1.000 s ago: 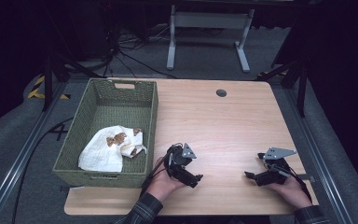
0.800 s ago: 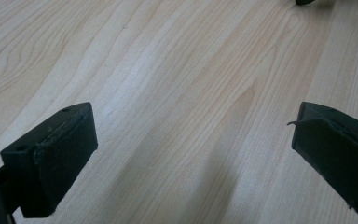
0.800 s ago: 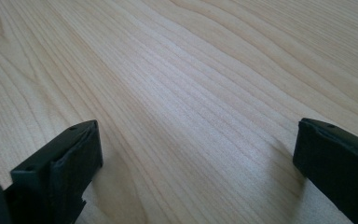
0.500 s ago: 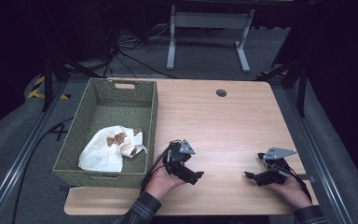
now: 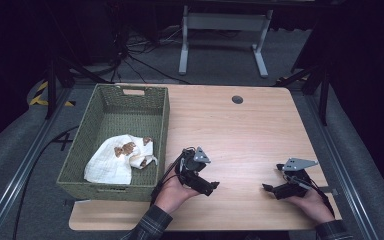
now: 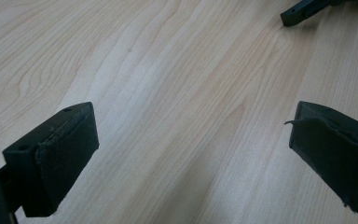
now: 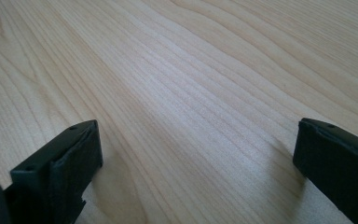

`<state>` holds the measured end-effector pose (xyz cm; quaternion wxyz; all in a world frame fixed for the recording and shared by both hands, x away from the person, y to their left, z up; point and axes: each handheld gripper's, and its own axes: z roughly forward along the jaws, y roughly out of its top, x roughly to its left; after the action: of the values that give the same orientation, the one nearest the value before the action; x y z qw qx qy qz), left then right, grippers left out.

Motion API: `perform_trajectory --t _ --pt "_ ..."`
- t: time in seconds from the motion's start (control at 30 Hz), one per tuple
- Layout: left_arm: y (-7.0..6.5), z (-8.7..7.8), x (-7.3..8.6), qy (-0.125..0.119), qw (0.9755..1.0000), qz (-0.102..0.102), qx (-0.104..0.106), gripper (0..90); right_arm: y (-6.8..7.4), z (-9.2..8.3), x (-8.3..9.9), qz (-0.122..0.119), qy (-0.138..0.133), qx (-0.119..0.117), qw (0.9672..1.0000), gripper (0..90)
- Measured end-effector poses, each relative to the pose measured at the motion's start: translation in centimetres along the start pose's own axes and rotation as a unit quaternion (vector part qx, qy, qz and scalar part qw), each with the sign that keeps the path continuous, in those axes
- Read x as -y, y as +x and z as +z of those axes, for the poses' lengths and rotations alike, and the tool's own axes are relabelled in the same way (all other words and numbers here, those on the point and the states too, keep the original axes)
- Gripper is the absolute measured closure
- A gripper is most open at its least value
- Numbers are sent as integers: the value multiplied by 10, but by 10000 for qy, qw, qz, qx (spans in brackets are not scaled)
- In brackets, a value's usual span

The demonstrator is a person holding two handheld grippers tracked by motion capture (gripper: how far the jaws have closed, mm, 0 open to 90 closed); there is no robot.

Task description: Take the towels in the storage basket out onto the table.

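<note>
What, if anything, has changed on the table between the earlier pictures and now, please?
Nothing has visibly changed. The left gripper and the right gripper rest low over the bare table with jaws open, holding nothing, and the white cloth lies in the green basket as before.

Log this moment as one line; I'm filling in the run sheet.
left gripper: open, empty, low over table | right gripper: open, empty | cloth: in basket
</note>
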<state>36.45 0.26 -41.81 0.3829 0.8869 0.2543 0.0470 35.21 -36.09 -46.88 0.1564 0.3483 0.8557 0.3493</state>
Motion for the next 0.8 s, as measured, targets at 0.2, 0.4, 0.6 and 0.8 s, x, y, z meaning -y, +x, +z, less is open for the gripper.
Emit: perform_trajectory --t 0.2,0.4,0.6,0.8 --pt "0 -3 -3 -3 10000 -13 2 25 0 0 0 1 0 1 10000 14" --pt "-1 -8 -9 58 9999 77 -83 25 0 0 0 0 0 0 10000 15" --pt "0 -13 -14 9 10000 80 -58 27 0 0 0 -1 1 1 10000 14" --pt "1 -18 -20 -16 9999 151 -72 27 0 0 0 0 1 1 10000 14"
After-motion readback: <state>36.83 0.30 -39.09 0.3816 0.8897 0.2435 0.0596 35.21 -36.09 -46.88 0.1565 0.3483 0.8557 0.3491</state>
